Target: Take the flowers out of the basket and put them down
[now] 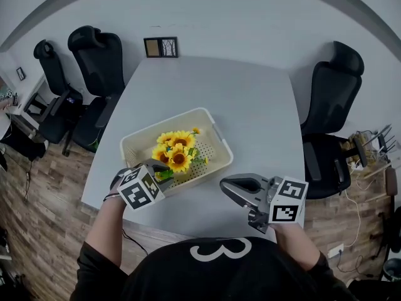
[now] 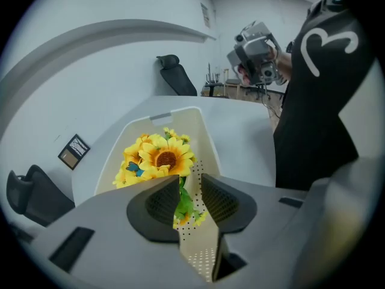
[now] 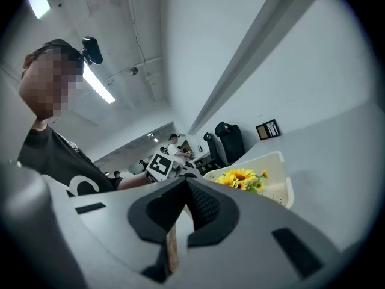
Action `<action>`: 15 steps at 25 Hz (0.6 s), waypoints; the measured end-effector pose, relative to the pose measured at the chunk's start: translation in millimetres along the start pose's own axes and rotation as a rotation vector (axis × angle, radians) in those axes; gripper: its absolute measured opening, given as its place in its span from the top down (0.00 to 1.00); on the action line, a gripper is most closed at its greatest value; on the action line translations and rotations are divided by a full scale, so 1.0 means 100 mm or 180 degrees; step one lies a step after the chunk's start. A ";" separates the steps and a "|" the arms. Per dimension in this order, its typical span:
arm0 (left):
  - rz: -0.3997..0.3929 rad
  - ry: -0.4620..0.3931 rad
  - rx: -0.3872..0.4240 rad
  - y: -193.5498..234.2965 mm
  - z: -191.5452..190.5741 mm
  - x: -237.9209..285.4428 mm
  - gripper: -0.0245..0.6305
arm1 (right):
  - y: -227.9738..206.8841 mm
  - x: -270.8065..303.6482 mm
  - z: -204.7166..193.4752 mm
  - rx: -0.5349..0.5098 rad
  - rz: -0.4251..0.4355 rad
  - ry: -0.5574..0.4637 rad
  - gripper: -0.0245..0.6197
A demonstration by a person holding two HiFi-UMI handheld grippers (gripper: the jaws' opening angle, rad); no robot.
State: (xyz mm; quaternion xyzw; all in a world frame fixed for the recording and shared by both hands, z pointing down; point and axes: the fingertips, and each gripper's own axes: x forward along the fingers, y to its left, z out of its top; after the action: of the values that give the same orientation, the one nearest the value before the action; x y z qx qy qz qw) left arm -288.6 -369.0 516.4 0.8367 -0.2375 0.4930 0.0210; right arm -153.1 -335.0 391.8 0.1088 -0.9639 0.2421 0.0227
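**Desk:** What stage is this?

**Photographer:** The reach, by my reading. The bunch of yellow artificial sunflowers with green leaves (image 1: 175, 149) lies inside the cream perforated plastic basket (image 1: 216, 137), which sits on the pale grey tabletop (image 1: 238, 99). The left tool (image 2: 189, 182) dips over the basket's near edge. Its jaws are partly apart, with the green stems and leaves in the gap, and the pads do not look pressed on them. Nothing is lifted yet.

**Desk:** And the other hand?

**Photographer:** The right tool (image 1: 225, 184) hovers over bare tabletop just right of the basket, roughly level, with its jaws together on nothing.

**Desk:** What does the next move ask for?

**Photographer:** Probably closing the left tool on the stems below the blooms. Then the bunch has to be raised over the basket wall and laid on open tabletop. The right tool may need to steady the basket if it lifts too.
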 end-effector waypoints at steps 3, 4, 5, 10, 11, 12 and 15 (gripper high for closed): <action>-0.0066 0.0203 0.0155 0.00 -0.06 0.12 0.80 | -0.01 -0.02 -0.01 0.0019 -0.0016 -0.0027 0.95; -0.0090 0.0247 0.0188 0.00 -0.07 0.15 0.80 | -0.01 -0.03 -0.01 0.0028 -0.0016 -0.0042 0.95; -0.0114 0.0283 0.0216 0.00 -0.07 0.19 0.80 | -0.02 -0.04 -0.01 0.0040 -0.0019 -0.0056 0.95; -0.0179 0.0482 0.0435 -0.02 -0.08 0.35 0.80 | -0.08 -0.09 -0.03 0.0110 -0.0076 -0.0086 0.95; -0.0179 0.0526 0.0483 -0.02 -0.08 0.39 0.80 | -0.09 -0.10 -0.03 0.0111 -0.0088 -0.0089 0.95; -0.0186 0.0561 0.0511 -0.01 -0.08 0.43 0.80 | -0.11 -0.11 -0.02 0.0109 -0.0097 -0.0092 0.95; -0.0246 0.0617 0.0505 -0.02 -0.12 0.53 0.80 | -0.12 -0.13 -0.03 0.0113 -0.0103 -0.0105 0.95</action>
State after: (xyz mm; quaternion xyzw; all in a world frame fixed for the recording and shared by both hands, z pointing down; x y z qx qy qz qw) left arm -276.0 -384.3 567.0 0.7927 -0.1622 0.5876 -0.0033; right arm -137.5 -341.8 398.8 0.1288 -0.9578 0.2569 0.0087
